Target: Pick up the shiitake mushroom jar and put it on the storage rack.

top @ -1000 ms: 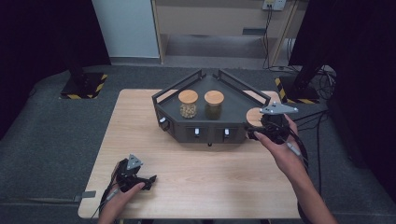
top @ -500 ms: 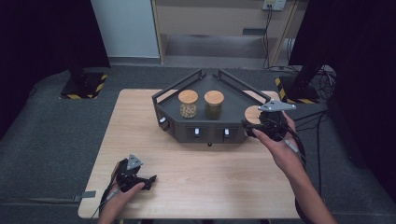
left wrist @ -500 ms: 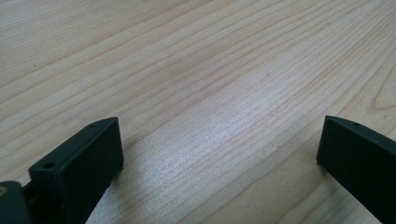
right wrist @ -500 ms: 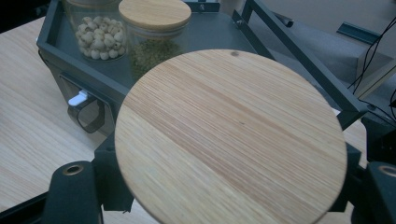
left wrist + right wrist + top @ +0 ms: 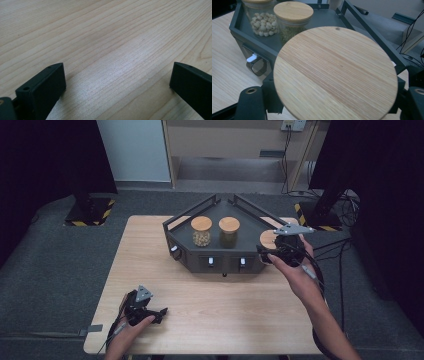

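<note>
Right tongs (image 5: 267, 254) clamp the bamboo-lidded jar (image 5: 335, 72) at the tray's (image 5: 220, 265) right edge, so keep it level & lift w/o clipping the rail (left tongs (image 5: 117, 82) wide, idle on counter (image 5: 215, 310)).

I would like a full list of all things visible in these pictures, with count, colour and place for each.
table: one, light wood, centre of the high view.
rack: one, dark grey, angular, on the far half of the table.
white-tipped handles: three, on the rack's front faces.
jar of pale round pieces: one, clear with wooden lid, inside the rack at left.
jar of greenish contents: one, clear with wooden lid, beside the first.
held wooden lid: one, light wood, round, at the rack's right corner; what is under it is hidden.
left tongs: black, open, resting on the table's near left.
right tongs: black, shut on the held wooden lid.
</note>
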Demonstrator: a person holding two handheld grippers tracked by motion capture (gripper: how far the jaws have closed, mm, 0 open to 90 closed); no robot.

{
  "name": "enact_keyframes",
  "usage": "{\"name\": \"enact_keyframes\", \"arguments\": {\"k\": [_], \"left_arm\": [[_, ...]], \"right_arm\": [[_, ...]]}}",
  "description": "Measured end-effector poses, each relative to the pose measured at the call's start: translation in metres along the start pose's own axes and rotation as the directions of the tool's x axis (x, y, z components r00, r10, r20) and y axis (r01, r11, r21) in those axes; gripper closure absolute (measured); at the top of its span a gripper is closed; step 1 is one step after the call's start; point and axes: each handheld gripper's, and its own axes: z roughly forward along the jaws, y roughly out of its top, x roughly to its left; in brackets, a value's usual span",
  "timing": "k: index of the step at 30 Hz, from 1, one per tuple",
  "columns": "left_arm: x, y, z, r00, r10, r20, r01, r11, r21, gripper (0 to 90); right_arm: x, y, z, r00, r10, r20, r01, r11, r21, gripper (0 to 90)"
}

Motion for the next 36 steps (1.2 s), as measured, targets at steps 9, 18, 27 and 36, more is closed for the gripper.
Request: {"name": "enact_keyframes", "arguments": {"k": [9, 18, 27, 36], "left_arm": [[0.0, 0.0, 0.0, 1.0, 0.0, 0.0, 0.0, 1.0, 0.0, 0.0], [0.0, 0.0, 0.0, 1.0, 0.0, 0.0, 0.0, 1.0, 0.0, 0.0], [0.0, 0.0, 0.0, 1.0, 0.0, 0.0, 0.0, 1.0, 0.0, 0.0], [0.0, 0.0, 0.0, 1.0, 0.0, 0.0, 0.0, 1.0, 0.0, 0.0]], "right_arm": [[-0.002, 0.005, 0.007, 0.9999, 0.006, 0.008, -0.006, 1.0, 0.005, 25.7], [-0.004, 0.011, 0.015, 0.9997, 0.012, 0.021, -0.012, 1.0, 0.009, 25.7], [-0.006, 0.02, 0.023, 0.9994, 0.02, 0.027, -0.02, 1.0, 0.006, 25.7], [-0.006, 0.026, 0.031, 0.9993, 0.028, 0.025, -0.028, 1.0, 0.005, 25.7]]}}
